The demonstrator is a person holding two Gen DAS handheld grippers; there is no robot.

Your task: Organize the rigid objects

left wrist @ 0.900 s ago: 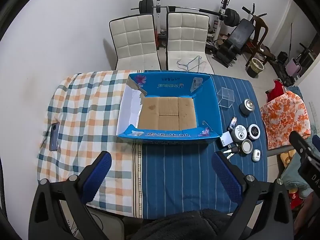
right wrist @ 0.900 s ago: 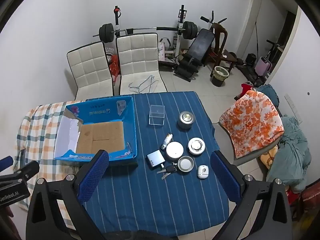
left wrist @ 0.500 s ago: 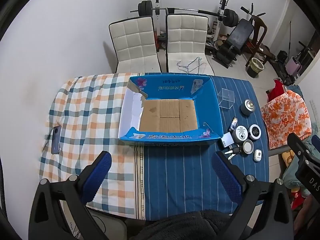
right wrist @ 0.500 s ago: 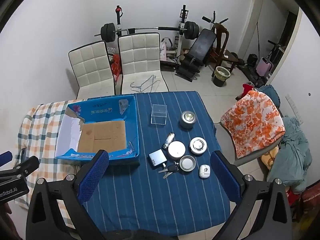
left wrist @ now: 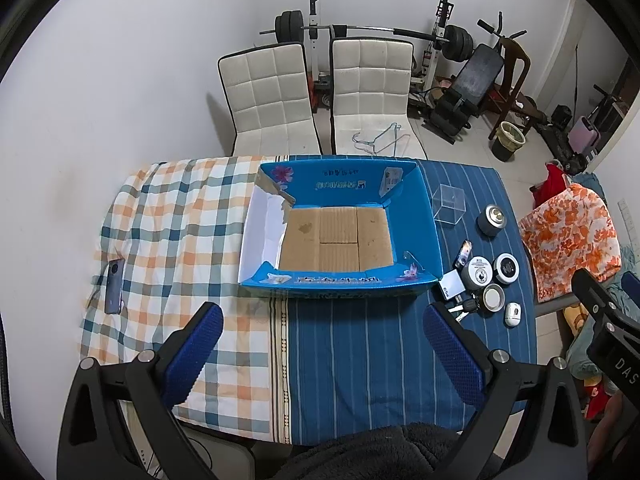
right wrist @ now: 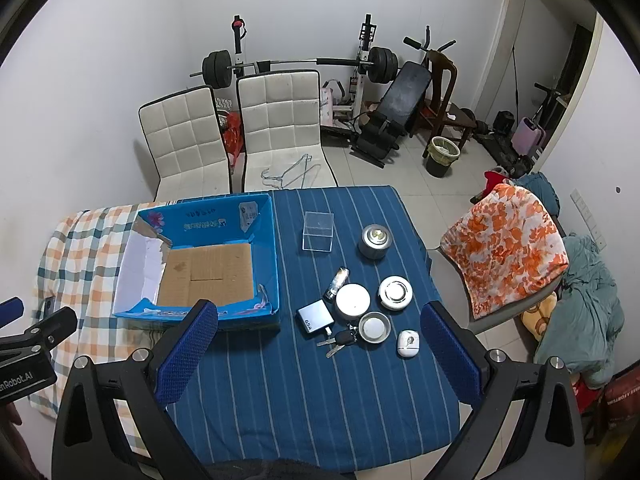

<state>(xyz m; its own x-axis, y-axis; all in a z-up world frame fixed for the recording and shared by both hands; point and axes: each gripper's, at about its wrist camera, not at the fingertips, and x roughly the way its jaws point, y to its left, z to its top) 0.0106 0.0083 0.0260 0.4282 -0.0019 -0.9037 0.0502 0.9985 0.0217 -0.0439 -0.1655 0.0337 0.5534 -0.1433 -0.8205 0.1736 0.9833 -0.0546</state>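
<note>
An empty blue cardboard box (left wrist: 420,216) (right wrist: 266,248) with a brown floor sits mid-table. To its right lies a cluster of small items: a clear plastic cube (right wrist: 318,231), a grey tin (right wrist: 375,241), a white round case (right wrist: 352,301), a silver round lid (right wrist: 395,293), an open round tin (right wrist: 374,328), a grey charger block (right wrist: 315,318), keys (right wrist: 340,342), a white oval case (right wrist: 408,343) and a small tube (right wrist: 337,282). My left gripper (left wrist: 322,350) hangs open above the table's near edge. My right gripper (right wrist: 320,346) is open too, high over the cluster. Neither holds anything.
A phone (left wrist: 115,286) lies on the checked cloth at far left. Two white chairs (left wrist: 370,92) stand behind the table, one with wire hangers. A chair draped in an orange cloth (right wrist: 508,240) stands on the right. Gym gear lines the back wall.
Both views have drifted slightly so the box and items sit a little lower in frame. Nothing on the table has moved, and both grippers stay wide open.
</note>
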